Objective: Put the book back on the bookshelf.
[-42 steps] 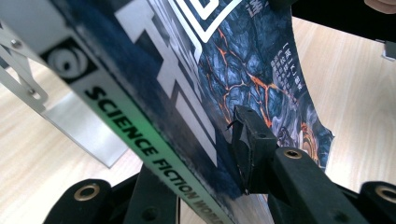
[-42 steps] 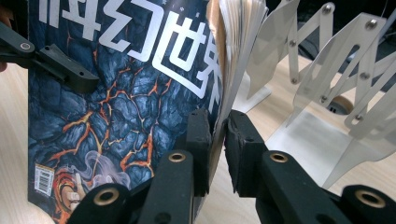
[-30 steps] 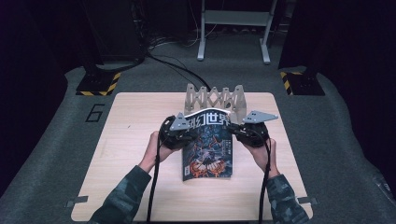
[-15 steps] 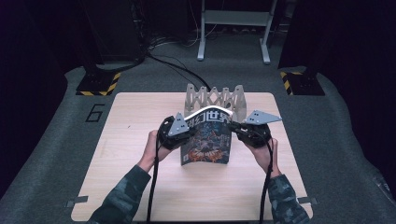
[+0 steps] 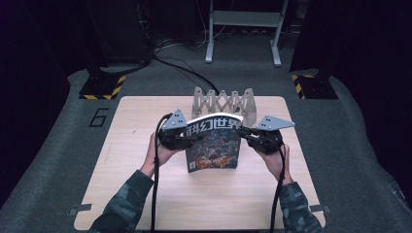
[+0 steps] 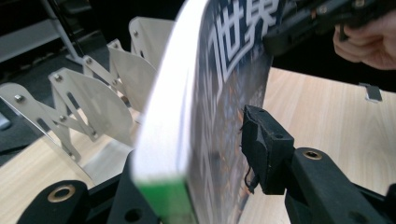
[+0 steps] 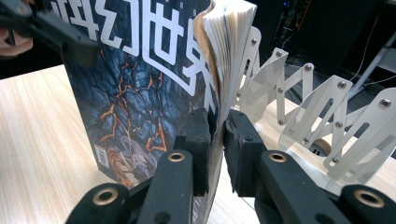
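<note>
Pale wood table [image 5: 145, 194], grey carpet floor [image 5: 58, 145], dark room

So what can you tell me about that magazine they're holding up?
The magazine is a thick glossy paperback with a dark cover, orange cracks and big white characters. It stands upright on the wooden table, before a folding metal rack. The right tongs pinch its page edge; the left tongs, just opening, straddle its spine side.

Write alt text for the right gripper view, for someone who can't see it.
The right hand-held gripper pinches the page edge of an upright magazine with a dark cracked-rock cover. A pale folding metal rack stands behind on the wooden table.
</note>
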